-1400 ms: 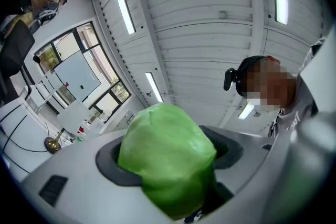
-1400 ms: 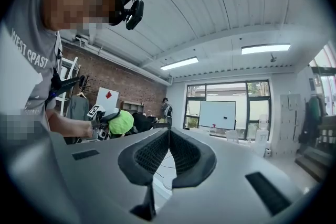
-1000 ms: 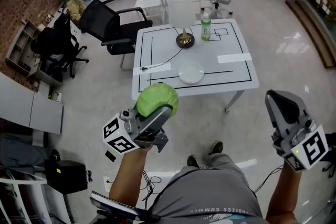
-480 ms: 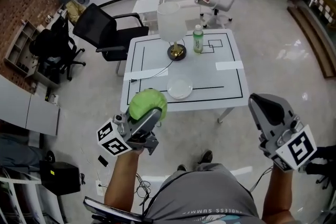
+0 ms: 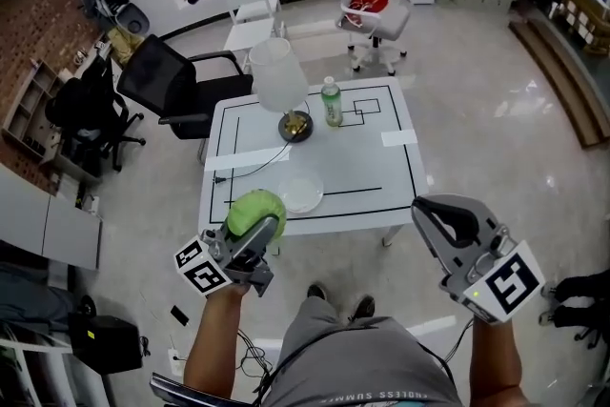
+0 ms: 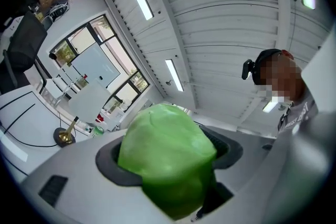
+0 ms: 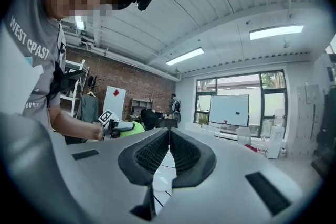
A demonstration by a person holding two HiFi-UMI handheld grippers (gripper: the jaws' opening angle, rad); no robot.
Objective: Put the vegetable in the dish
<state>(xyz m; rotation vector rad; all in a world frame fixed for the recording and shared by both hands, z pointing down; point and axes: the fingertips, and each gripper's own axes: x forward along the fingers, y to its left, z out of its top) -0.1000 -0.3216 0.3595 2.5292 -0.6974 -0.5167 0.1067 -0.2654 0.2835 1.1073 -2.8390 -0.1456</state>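
Note:
A round green vegetable (image 5: pixel 250 208) sits between the jaws of my left gripper (image 5: pixel 259 218), which is shut on it, just in front of the white table's near edge (image 5: pixel 315 226). In the left gripper view the vegetable (image 6: pixel 165 157) fills the gap between the dark pads. The dish (image 5: pixel 301 194), a small white plate, lies empty on the table's near side, up and right of the vegetable. My right gripper (image 5: pixel 429 213) hovers off the table's right front corner, shut with nothing in it; its pads meet at the tip (image 7: pixel 169 131).
On the table stand a white lamp (image 5: pixel 276 81) with a brass base and a cord, and a green-capped bottle (image 5: pixel 331 102). A black office chair (image 5: pixel 167 91) stands left of the table and white chairs behind it. Bare floor surrounds my feet.
The table now looks smaller and farther off in the head view. Both grippers have sunk lower in the picture, the left still holding the vegetable.

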